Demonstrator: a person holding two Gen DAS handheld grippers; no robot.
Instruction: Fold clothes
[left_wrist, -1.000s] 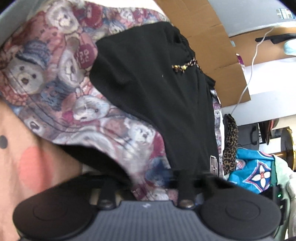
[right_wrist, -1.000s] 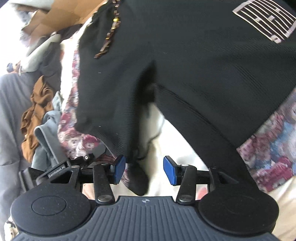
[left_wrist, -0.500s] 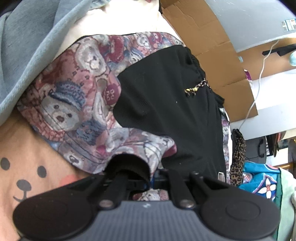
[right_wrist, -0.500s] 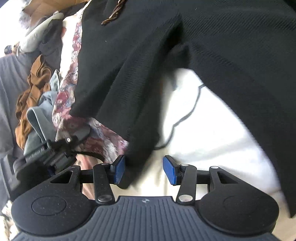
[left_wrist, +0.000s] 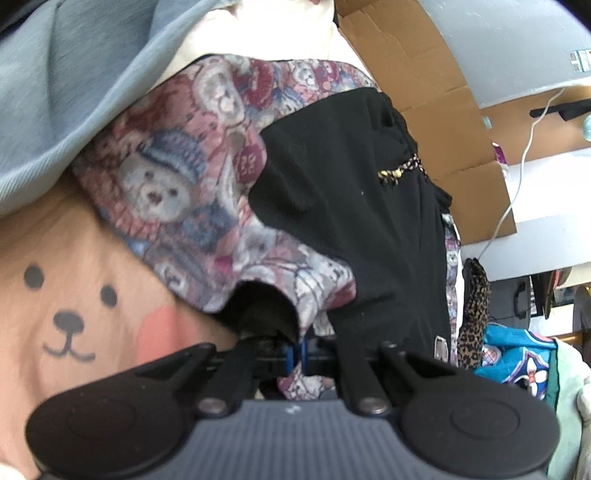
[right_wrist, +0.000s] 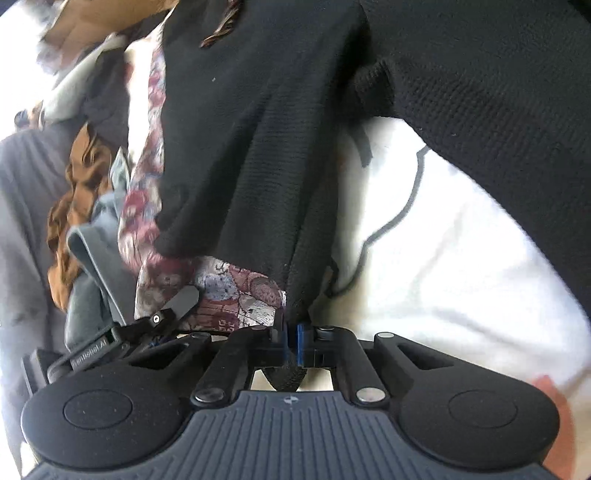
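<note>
Left gripper (left_wrist: 295, 352): blue pads pinched together on the hem of the bear-print fabric (left_wrist: 207, 173), with a black layer bunched into the same fold just ahead of the fingers. Right gripper (right_wrist: 291, 341): fingers closed on a narrow fold of the black knit garment (right_wrist: 258, 155), its tip poking out behind the pads toward the camera. From the right fingers the black garment fans up and away, filling most of the view; the bear-print fabric peeks out just left of the fingers under the black hem. The left gripper's body also shows low left in the right wrist view, close beside the right one. White cloth with a dark outline (right_wrist: 443, 266) lies to the right of the right fingers, under the black knit. Peach cloth with a bear face (left_wrist: 74, 314) sits left of the left fingers; grey-blue cloth (left_wrist: 74, 92) further ahead left. Cardboard (left_wrist: 424, 85) beyond the black garment. Clothes heap, brown and grey, far left of the right fingers.
</note>
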